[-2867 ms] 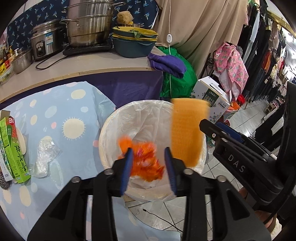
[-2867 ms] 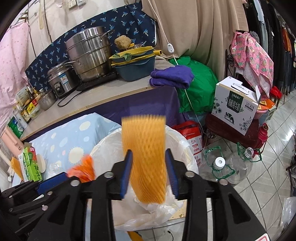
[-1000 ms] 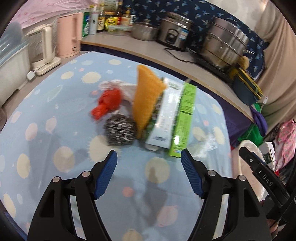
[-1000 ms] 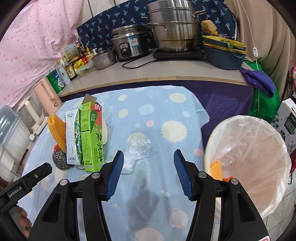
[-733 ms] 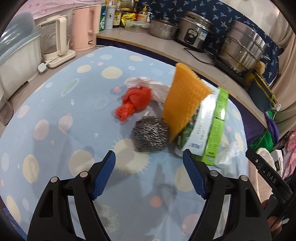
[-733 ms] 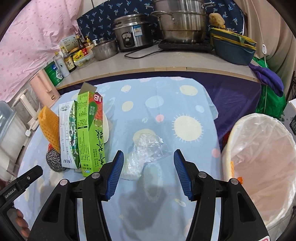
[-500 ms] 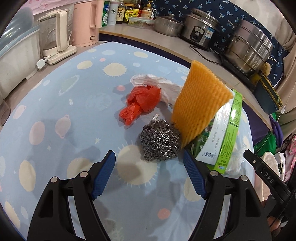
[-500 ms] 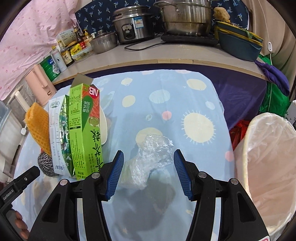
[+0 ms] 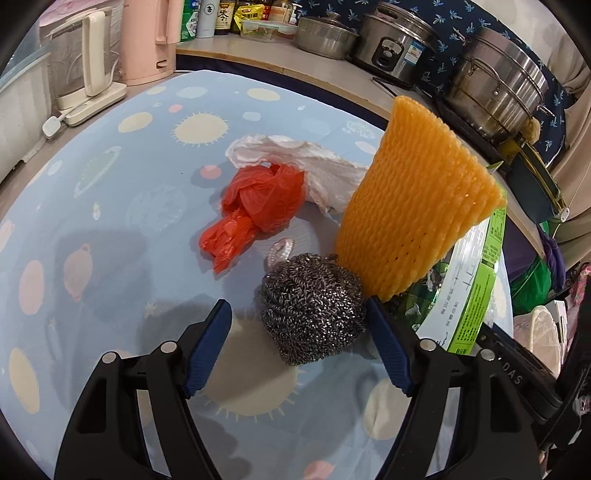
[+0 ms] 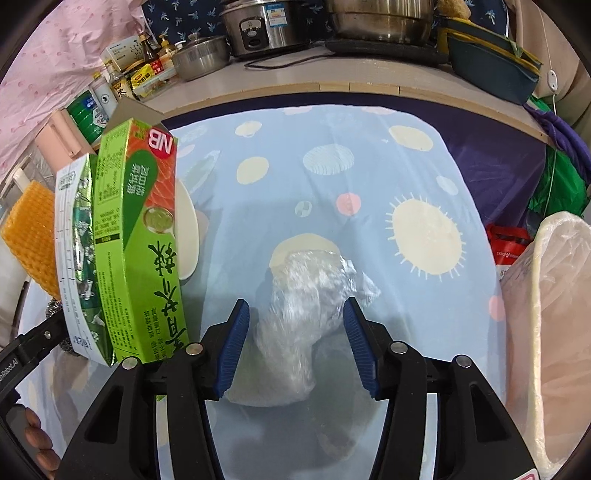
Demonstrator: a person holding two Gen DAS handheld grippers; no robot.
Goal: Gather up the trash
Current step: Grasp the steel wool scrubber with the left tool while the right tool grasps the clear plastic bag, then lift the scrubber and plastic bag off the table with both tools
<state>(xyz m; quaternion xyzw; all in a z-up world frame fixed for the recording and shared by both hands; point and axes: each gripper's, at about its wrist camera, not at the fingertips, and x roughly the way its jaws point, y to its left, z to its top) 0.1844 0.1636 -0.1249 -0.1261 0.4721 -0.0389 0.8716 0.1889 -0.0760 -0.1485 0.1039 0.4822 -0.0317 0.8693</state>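
Observation:
On the blue spotted tablecloth (image 9: 110, 221) lies a steel wool scourer (image 9: 314, 310) between the fingers of my left gripper (image 9: 295, 314). Its jaws are closing slightly; only the right fingertip touches the scourer. Behind it lie a red plastic bag (image 9: 258, 210), a white tissue (image 9: 314, 162), an orange foam net (image 9: 406, 206) and a green carton (image 9: 476, 288). My right gripper (image 10: 295, 325) straddles a crumpled clear plastic wrap (image 10: 303, 288). Its jaws are closing and have not clamped the wrap.
A lined white bin (image 10: 554, 295) stands off the table's right edge. The green carton (image 10: 144, 236) and a silver-green packet (image 10: 74, 258) lean left of the right gripper. A kettle (image 9: 88, 62), pink jug (image 9: 147, 37), pots (image 9: 495, 81) and a rice cooker (image 10: 266, 26) crowd the counter.
Both grippers left the bin, swung over the table and sank toward it. The left one closed in on the scourer, the right one on the clear wrap, and its jaws narrowed.

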